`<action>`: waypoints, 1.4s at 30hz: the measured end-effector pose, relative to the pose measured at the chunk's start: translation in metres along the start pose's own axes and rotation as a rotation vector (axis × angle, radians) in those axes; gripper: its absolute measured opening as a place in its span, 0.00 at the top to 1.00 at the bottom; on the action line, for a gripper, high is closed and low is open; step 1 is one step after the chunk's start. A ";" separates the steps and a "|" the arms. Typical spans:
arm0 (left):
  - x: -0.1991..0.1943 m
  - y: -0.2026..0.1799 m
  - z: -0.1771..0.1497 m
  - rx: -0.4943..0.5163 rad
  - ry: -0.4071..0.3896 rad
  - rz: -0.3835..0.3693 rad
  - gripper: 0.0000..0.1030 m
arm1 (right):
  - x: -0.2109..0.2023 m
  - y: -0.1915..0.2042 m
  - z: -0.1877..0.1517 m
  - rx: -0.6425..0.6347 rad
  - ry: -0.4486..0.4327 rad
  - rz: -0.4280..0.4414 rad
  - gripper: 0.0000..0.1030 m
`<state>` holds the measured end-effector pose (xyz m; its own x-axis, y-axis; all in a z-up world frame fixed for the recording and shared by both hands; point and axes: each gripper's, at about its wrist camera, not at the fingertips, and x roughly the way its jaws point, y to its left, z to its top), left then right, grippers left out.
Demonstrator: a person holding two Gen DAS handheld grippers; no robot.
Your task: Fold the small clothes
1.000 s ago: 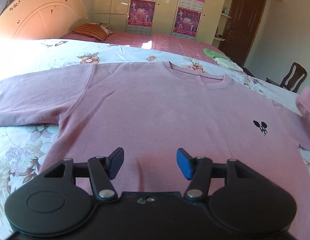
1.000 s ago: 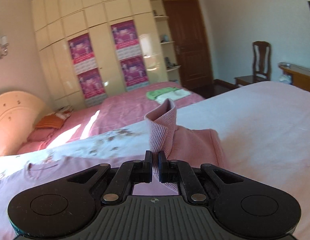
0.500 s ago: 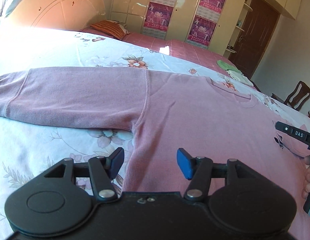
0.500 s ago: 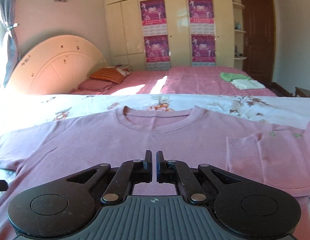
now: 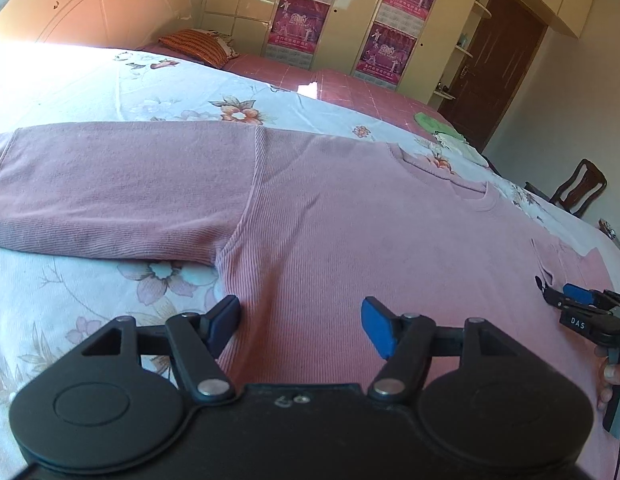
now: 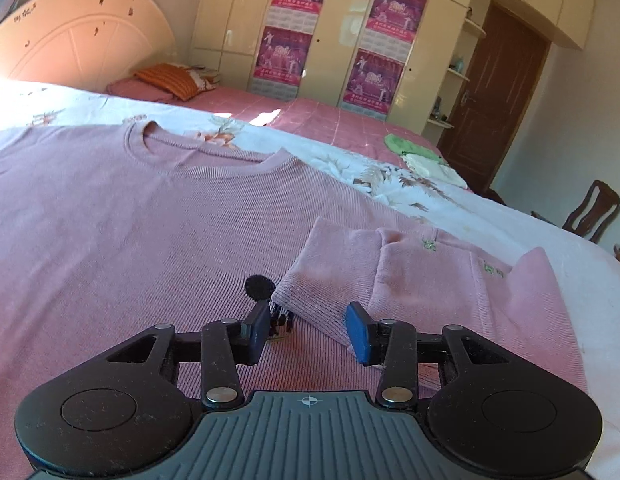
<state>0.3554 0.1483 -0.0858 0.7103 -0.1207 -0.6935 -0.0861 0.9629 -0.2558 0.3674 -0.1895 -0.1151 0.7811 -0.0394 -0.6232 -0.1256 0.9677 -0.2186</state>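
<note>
Left hand-held gripper (image 5: 301,326): black body, blue pads, silver screws. Right hand-held gripper (image 6: 308,332): ribbed grey plate, crosshair mark.

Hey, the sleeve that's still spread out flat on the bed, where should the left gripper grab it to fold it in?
Grip the cuff end of the flat sleeve, coming from its outer end. It lies straight out from the sweater, so the cuff can swing across. The left gripper is open by the armpit.

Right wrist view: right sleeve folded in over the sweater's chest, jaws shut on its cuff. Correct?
Not quite. The right wrist view shows the right gripper with its jaws open, holding nothing. The right sleeve is indeed folded in over the pink sweater, its cuff lying just ahead of the jaws.
</note>
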 end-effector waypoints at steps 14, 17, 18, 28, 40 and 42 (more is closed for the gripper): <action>-0.010 0.017 -0.003 -0.033 -0.014 0.004 0.37 | -0.034 0.042 0.048 0.081 -0.183 0.157 0.96; -0.014 0.017 -0.003 -0.030 -0.014 0.006 0.37 | -0.028 0.078 0.053 0.053 -0.179 0.244 0.96; -0.015 0.016 -0.002 -0.028 -0.013 0.005 0.37 | -0.024 0.091 0.051 0.039 -0.170 0.267 0.96; 0.016 -0.043 0.015 0.028 -0.012 -0.171 0.30 | -0.028 0.072 0.029 0.093 -0.192 0.172 0.50; 0.110 -0.134 0.024 -0.018 0.115 -0.302 0.57 | -0.067 -0.071 -0.033 0.451 -0.106 -0.045 0.61; 0.120 -0.141 0.027 0.001 0.134 -0.296 0.82 | -0.071 -0.086 -0.044 0.518 -0.094 -0.056 0.61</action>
<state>0.4715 0.0043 -0.1142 0.6062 -0.4264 -0.6713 0.1112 0.8813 -0.4593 0.2959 -0.2814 -0.0853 0.8326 -0.0947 -0.5458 0.2175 0.9620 0.1649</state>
